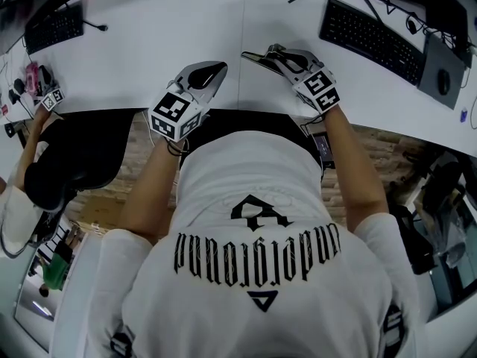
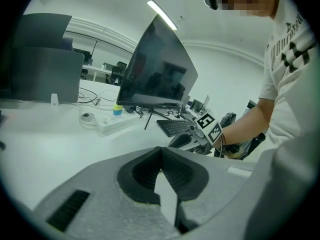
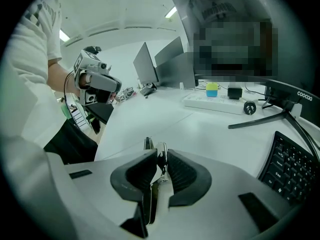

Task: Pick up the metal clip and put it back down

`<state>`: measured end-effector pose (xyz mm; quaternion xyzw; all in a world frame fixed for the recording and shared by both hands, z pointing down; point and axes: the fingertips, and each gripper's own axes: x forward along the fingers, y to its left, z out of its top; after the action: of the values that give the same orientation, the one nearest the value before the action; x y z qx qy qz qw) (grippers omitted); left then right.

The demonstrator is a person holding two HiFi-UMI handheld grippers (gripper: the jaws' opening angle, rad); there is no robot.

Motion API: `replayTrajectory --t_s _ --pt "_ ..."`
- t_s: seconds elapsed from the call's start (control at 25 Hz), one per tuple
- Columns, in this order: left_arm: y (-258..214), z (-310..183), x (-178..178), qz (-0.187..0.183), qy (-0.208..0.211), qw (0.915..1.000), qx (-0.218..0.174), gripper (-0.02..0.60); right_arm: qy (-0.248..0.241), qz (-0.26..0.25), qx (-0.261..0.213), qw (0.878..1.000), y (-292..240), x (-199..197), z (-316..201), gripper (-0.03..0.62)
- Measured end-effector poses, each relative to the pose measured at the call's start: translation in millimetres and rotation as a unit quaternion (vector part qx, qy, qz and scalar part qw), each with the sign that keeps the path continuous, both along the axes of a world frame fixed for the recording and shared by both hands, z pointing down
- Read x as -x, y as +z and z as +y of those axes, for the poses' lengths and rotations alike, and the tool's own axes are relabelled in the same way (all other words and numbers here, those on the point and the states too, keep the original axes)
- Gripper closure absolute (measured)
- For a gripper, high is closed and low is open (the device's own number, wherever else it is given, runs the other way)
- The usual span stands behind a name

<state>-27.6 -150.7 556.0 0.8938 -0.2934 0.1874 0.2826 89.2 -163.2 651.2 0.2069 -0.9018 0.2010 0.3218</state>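
R gripper (image 1: 258,57) clamped on metal clip (image 3: 162,153); L gripper (image 2: 160,150) closed, empty.
Clip was thin, shiny silver, w/ two flat arms. It sat pinched upright betw. R pads, ends poking just past jaw tips, white desk (image 3: 150,116) ahead. L jaws met at tips, nothing betw. them.

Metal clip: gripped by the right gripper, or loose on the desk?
Gripped: the right gripper's jaws pinch the metal clip, whose ends poke out beyond them.

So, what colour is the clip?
Silver, shiny bare metal. The clip shows best in the right gripper view.
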Motion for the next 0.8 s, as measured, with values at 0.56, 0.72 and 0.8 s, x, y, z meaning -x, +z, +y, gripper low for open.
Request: replayTrajectory --t_s 0.56,0.72,0.8 --pt "1 4 -5 0.001 0.002 1.0 0.001 0.569 -0.008 0.013 -0.017 1.0 4 -3 -3 0.532" --pt "-2 4 -5 -0.001 0.004 1.0 -0.005 0.569 -0.001 0.019 -0.018 1.0 1 -4 -5 0.484" --pt "-5 3 -5 -0.001 0.003 0.9999 -0.011 0.569 -0.002 0.023 -0.028 0.999 -6 -6 -5 0.479"
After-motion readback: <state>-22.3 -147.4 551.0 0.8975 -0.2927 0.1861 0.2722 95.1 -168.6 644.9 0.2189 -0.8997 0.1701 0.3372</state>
